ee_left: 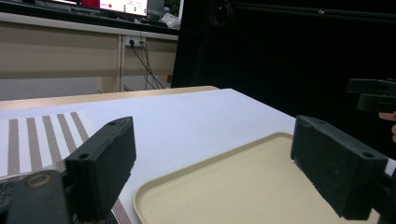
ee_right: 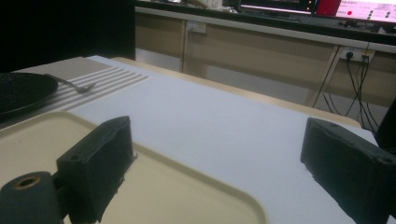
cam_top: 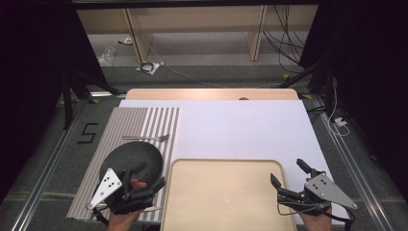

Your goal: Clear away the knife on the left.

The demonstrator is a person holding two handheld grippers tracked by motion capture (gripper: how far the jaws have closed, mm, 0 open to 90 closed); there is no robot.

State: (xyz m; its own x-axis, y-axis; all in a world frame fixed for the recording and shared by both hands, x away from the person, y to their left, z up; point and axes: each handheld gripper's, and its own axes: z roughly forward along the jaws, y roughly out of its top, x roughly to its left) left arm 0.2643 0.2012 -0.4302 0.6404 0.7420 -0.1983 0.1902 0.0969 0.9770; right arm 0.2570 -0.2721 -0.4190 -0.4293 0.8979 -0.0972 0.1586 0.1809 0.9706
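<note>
We hold the left gripper (cam_top: 146,180) above the near edge of the striped mat (cam_top: 125,120), over the near rim of the dark plate (cam_top: 132,156). Its jaws stand wide apart with nothing between them; in the left gripper view (ee_left: 212,172) they frame the tray's corner and the white sheet beyond.

We hold the right gripper (cam_top: 288,173) at the near right of the table, just beside the right edge of the tray (cam_top: 223,192). Its jaws are likewise spread, with nothing clamped; in the right gripper view (ee_right: 217,172) one jaw sits over the tray (ee_right: 154,191) and the other over the white sheet (ee_right: 210,116).

The beige tray lies empty at the near centre of the table, on the white sheet (cam_top: 240,127), its left edge just beside the mat. The plate rests on the mat, left of the tray and apart from it. A fork (cam_top: 146,138) lies flat on the mat just beyond the plate, tines toward the tray side. Neither gripper touches the plate, fork or tray.
</note>
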